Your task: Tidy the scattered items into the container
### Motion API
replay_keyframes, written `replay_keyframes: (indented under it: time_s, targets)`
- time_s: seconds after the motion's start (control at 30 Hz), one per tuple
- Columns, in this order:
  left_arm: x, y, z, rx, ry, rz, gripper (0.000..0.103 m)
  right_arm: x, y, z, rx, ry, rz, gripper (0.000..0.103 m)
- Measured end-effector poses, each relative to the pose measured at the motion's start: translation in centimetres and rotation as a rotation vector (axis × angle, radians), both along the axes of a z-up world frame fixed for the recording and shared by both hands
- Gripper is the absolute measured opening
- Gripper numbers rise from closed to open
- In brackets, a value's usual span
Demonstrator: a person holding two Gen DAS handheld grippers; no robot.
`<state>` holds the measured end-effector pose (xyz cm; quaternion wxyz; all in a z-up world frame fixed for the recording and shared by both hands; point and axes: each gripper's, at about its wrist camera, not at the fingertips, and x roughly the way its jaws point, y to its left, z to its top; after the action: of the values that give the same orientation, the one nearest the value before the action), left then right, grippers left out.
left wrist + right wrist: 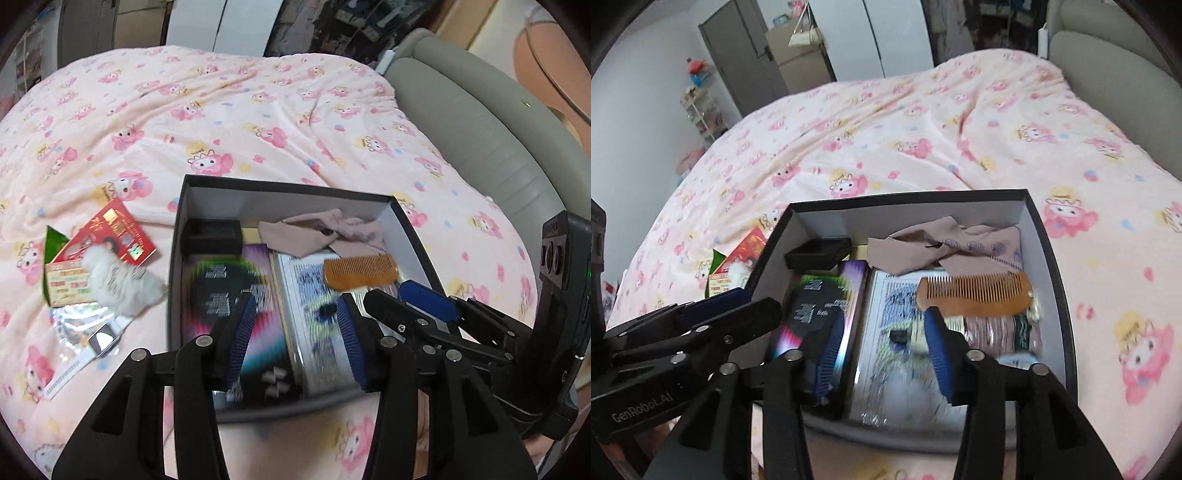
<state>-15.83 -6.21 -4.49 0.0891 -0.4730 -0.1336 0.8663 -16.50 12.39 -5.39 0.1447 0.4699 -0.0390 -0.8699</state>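
"Where are they up to?"

"I think the comb (975, 293) has just gone in. It lies in the box (177, 236), on top of the other things, by the right wall. Both grippers hang over the box with nothing in them."

"Are the grippers open?"

"Yes. The right gripper (882, 354) has its two blue pads apart, with only air between them. The left gripper (297, 339) is the same."

"Which way does the comb lie?"

"Flat. Its long side runs left to right across the box. The teeth point away, toward the back wall. The smooth edge faces the grippers."

"What is still out?"

"A small pile on the bed (229, 122), just left of the box. There is a red packet (107, 236), a green packet (62, 273), a white fluffy thing (118, 280), a shiny wrapper (74, 328) and a white watch (96, 343)."

"So what comes next?"

"I guess the left gripper goes to that pile, since it is nearer. It would need to swing left, come down over one thing, and close. The fluffy thing sits on top, so it looks easiest to take first. The flat packets look harder to pinch on the soft bed."
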Motion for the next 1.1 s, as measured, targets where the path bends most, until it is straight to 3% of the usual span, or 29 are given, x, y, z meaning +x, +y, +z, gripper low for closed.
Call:
replay_keyframes:
  time_s: [0.1,0.23,0.53,0.67,0.87,1.0,1.1]
  targets:
    - [2.4,-0.1,0.5,-0.021,0.005,-0.024,0.047,2.3,-0.8,0.5,0.004,0.009,-0.002,0.042]
    - [5.9,-2.5,1.2,0.023,-0.004,-0.015,0.047,5.2,-3.2,1.7,-0.012,0.033,0.044,0.042]
    - [11.8,-12.3,1.3,0.028,-0.010,0.135,0.050,7.3,-13.8,1.5,-0.049,0.018,0.257,0.042]
    - [13.3,-17.0,-0.6,0.043,-0.052,0.225,0.050,7.5,-18.0,-0.6,-0.076,-0.047,0.323,0.042]
    - [14.2,-24.6,-4.5,0.068,-0.145,0.394,0.050,5.8,-22.6,-4.7,-0.026,-0.141,0.354,0.042]
    - [14.4,-28.9,-9.0,0.215,-0.234,0.453,0.050,3.9,-24.7,-7.7,0.025,-0.205,0.361,0.042]
    - [13.5,-30.8,-11.8,0.275,-0.297,0.431,0.050,2.8,-25.6,-9.8,0.041,-0.254,0.349,0.042]
